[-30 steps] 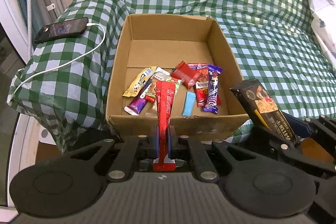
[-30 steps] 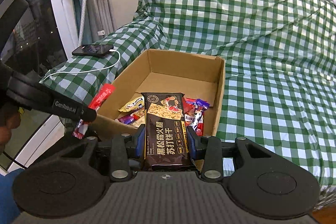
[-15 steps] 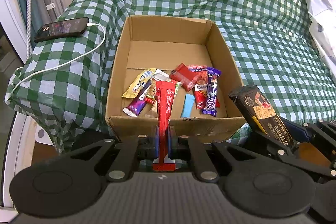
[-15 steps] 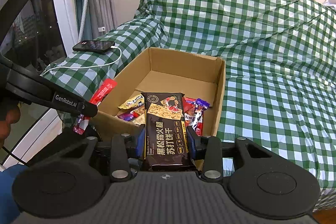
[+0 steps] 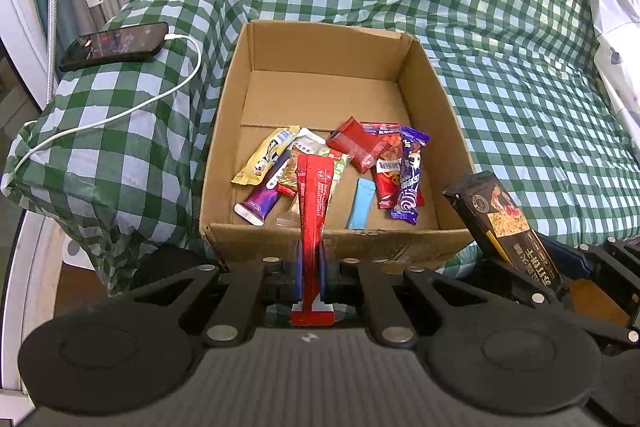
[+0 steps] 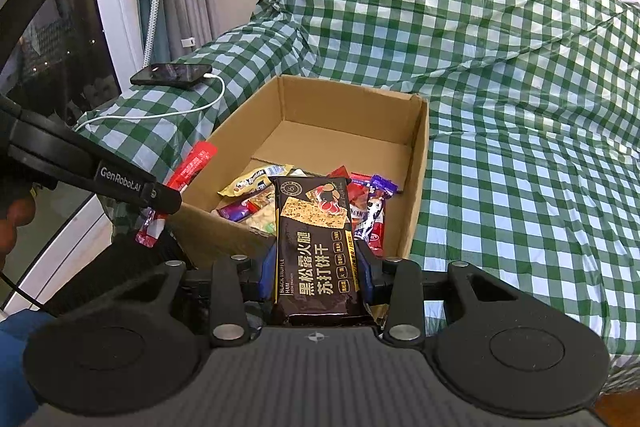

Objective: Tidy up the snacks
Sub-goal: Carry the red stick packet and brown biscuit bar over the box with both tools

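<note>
Both of my views have drifted slightly since a second ago: the open brown cardboard box (image 5: 332, 147) now sits a little lower in the left wrist view and lies a touch nearer in the right one, while both grips look unchanged.

Going left to right in the left wrist view, I see a black smartphone (image 5: 114, 45) lying on the green-and-white checked bed cover (image 5: 500, 27), with a white charging cable (image 5: 120, 115) trailing from it toward the bed's near corner. Just beside that is the box, resting on the bed. My left hand-held gripper (image 5: 309, 269) is clamped on a long red snack stick packet (image 5: 314, 211), held edge-on, its top end reaching over the box's near wall. On the box floor lie loose snacks: a yellow wrapper (image 5: 266, 157), a purple tube-shaped packet (image 5: 262, 199), a flat red pouch (image 5: 354, 147), a light blue bar (image 5: 362, 203) and a purple-and-white candy packet (image 5: 410, 183). At the far right my right hand-held gripper (image 5: 532, 263) carries a black cracker pack (image 5: 504, 223), tilted, just outside the box's near right corner.

In the right wrist view the left hand-held gripper (image 6: 160, 203) shows at the left with the red packet (image 6: 192, 165) beside the box's left wall. At centre my right hand-held gripper (image 6: 318, 273) is closed on the black cracker pack (image 6: 314, 247), label up, its far end above the near wall of the box (image 6: 352, 119). To the right, the bed cover (image 6: 520, 107) fills the view.
</note>
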The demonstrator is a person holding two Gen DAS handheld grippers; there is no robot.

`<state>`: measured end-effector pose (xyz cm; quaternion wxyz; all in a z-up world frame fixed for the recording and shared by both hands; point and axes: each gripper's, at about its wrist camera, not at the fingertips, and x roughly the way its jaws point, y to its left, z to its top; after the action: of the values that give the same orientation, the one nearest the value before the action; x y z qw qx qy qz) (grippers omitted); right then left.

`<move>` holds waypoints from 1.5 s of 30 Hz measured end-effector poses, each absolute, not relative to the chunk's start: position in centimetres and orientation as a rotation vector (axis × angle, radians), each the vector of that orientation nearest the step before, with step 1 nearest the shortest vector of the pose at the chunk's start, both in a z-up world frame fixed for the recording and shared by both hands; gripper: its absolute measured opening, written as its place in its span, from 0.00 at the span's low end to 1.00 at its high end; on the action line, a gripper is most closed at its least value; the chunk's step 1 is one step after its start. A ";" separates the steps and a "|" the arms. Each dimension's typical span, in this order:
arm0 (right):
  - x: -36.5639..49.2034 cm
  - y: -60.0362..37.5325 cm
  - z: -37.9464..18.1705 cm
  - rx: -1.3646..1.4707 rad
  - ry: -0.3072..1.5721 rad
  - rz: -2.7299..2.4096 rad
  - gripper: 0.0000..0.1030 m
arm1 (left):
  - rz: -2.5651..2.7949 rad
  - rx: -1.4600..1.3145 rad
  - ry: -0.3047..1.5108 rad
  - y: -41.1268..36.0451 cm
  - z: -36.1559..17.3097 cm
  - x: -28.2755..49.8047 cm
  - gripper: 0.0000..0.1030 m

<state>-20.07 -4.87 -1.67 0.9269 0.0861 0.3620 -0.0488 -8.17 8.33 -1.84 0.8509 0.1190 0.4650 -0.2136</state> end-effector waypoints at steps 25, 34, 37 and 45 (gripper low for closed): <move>-15.8 -4.9 -2.0 0.152 0.784 -0.106 0.40 | -0.419 0.206 0.988 8.7 -2.1 -3.4 0.08; -13.2 -5.8 -2.6 0.163 0.791 -0.101 0.40 | -0.424 0.213 0.989 7.4 -2.1 -1.2 0.08; -12.1 -6.5 -2.9 0.171 0.797 -0.104 0.40 | -0.427 0.224 0.994 6.6 -2.4 -0.4 0.08; -9.0 -8.3 -4.5 0.184 0.829 -0.100 0.40 | -0.434 0.245 1.034 4.5 -4.0 2.6 0.08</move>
<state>-8.97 -8.31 -4.47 0.9100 0.0891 0.4021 -0.0484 2.60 4.51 -4.00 0.8398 0.1161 0.4890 -0.2054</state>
